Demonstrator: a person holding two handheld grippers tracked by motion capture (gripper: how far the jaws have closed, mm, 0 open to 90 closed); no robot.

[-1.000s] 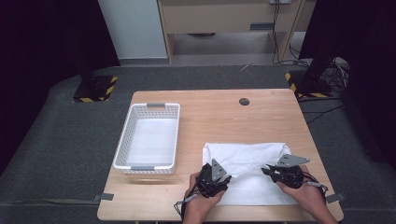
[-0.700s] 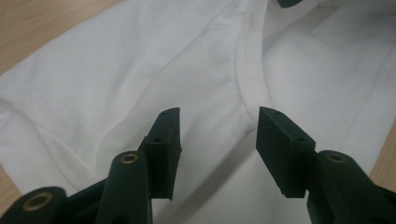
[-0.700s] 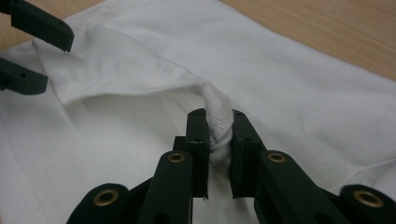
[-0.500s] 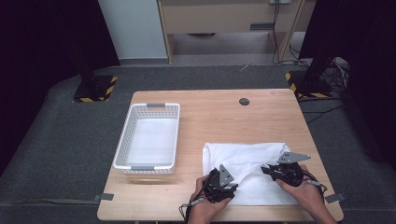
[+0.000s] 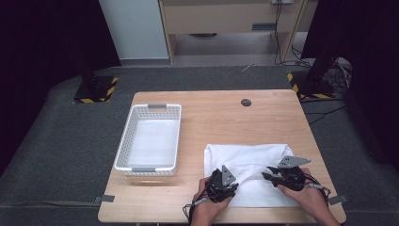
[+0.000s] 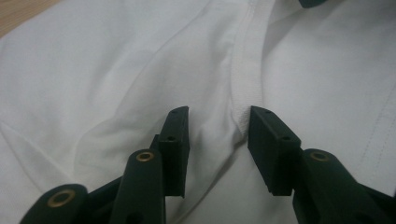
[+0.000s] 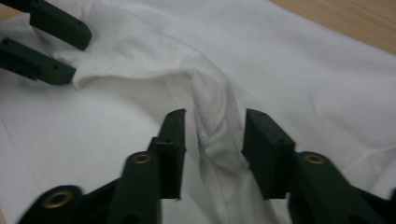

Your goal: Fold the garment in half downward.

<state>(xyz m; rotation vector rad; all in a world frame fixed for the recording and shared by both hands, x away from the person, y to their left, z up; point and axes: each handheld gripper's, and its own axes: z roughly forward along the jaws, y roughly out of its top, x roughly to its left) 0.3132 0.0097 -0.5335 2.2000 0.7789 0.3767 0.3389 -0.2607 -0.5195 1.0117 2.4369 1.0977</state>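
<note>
A white cloth [image 5: 249,162] lies spread on the near right part of a wooden worktop [image 5: 221,117]. A white basket [image 5: 149,139] stands well apart to its left, and a small dark disc [image 5: 245,102] sits near the far edge.

The left gripper [image 5: 225,184] rests on the cloth's near left part. Its jaws have just been closing; a stitched hem ridge [image 6: 243,93] lies between them, the right pad at the fold, the left apart from it, so nothing is grasped.

The right gripper [image 5: 269,175] rests on the cloth's right part. Its jaws have just been opening and stand released around a raised, bunched fold [image 7: 212,116].
</note>
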